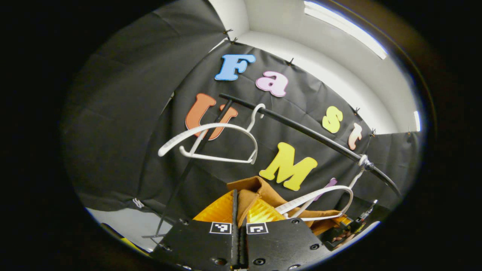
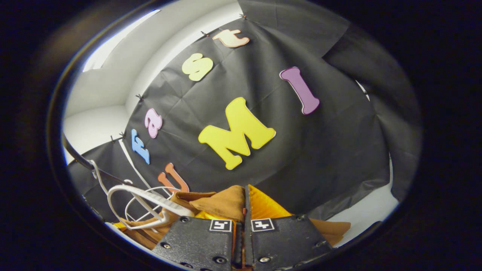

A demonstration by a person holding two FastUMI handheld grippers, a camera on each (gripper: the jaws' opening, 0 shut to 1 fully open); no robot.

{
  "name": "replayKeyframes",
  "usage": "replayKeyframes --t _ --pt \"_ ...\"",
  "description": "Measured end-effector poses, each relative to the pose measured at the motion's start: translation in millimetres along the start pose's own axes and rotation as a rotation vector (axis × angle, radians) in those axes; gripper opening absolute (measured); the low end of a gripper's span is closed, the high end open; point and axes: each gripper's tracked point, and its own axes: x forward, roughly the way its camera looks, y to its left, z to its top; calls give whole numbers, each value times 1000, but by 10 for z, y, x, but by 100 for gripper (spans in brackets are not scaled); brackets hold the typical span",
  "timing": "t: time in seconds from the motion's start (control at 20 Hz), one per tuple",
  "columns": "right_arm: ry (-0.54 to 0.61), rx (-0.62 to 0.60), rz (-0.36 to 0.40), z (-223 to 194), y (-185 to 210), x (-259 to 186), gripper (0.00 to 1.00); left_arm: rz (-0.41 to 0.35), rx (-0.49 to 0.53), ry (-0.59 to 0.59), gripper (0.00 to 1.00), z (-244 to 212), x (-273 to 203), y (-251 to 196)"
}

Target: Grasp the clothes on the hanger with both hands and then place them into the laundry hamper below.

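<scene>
A brown garment (image 1: 265, 194) hangs on a white hanger (image 1: 320, 201) under the black rail (image 1: 301, 130). In the left gripper view, my left gripper (image 1: 238, 197) is shut on a fold of the garment near the collar, which bunches up between its fingers. In the right gripper view, my right gripper (image 2: 246, 194) is shut on another part of the brown garment (image 2: 222, 202), and cloth spills out on both sides of the fingers. The white hanger (image 2: 143, 199) lies to its left, still tangled in the cloth, below the rail (image 2: 81, 161).
A second white hanger (image 1: 211, 145) hangs bare on the rail, up and to the left of the garment. A thin black upright (image 1: 188, 169) of the rack runs down at the left. At the lower right, a hand (image 1: 344, 236) holds the other gripper. Pale floor (image 2: 369, 209) lies below.
</scene>
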Motion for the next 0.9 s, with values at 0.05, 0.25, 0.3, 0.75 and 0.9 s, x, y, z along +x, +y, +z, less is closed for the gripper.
replayKeyframes --t 0.05,0.25,0.3,0.75,0.9 --pt "17 5 -6 -60 -47 3 6 -5 -48 9 5 -66 -15 59" --pt "80 -2 -32 -334 -188 -22 6 30 -63 59 0 -297 -113 251" --pt "89 -8 -41 -379 -214 -48 6 37 -55 70 1 -337 -145 278" --pt "148 -98 -110 -805 -334 -459 6 54 23 125 1 -519 -500 389" --pt "151 -127 -125 -922 -267 -658 6 25 78 144 0 -565 -620 296"
